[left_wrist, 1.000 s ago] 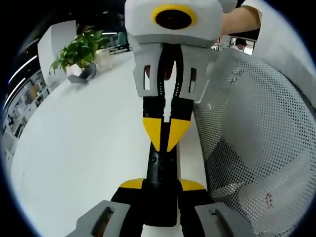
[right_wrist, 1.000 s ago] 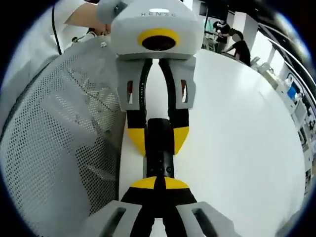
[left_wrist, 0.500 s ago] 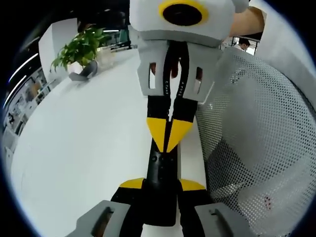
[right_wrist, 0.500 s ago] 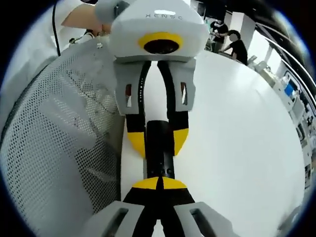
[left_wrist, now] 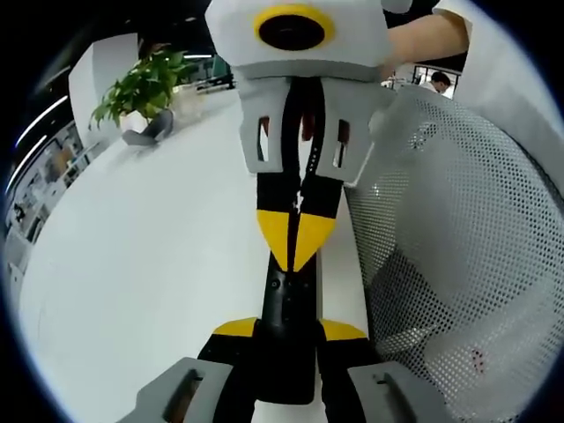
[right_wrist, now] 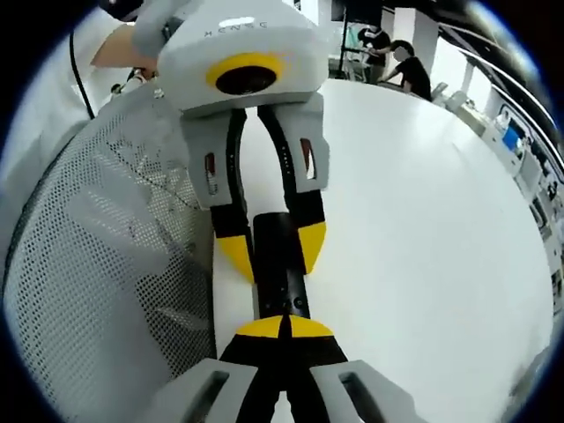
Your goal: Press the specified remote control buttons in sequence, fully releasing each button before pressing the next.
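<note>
Left gripper (left_wrist: 289,328) clamps the remote (left_wrist: 286,304) at 6 o'clock; right gripper (right_wrist: 282,328), jaws closed, presses. Off-centre pressure risks a neighbouring button.

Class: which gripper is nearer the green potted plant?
Right. The right gripper lies further towards the green potted plant; the left gripper sits behind it, clamping the black remote control.

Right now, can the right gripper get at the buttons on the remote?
Probably yes: the left gripper clamps the far end of the remote, and the right gripper, closed to a point, sits on its bare top with nothing between.
</note>
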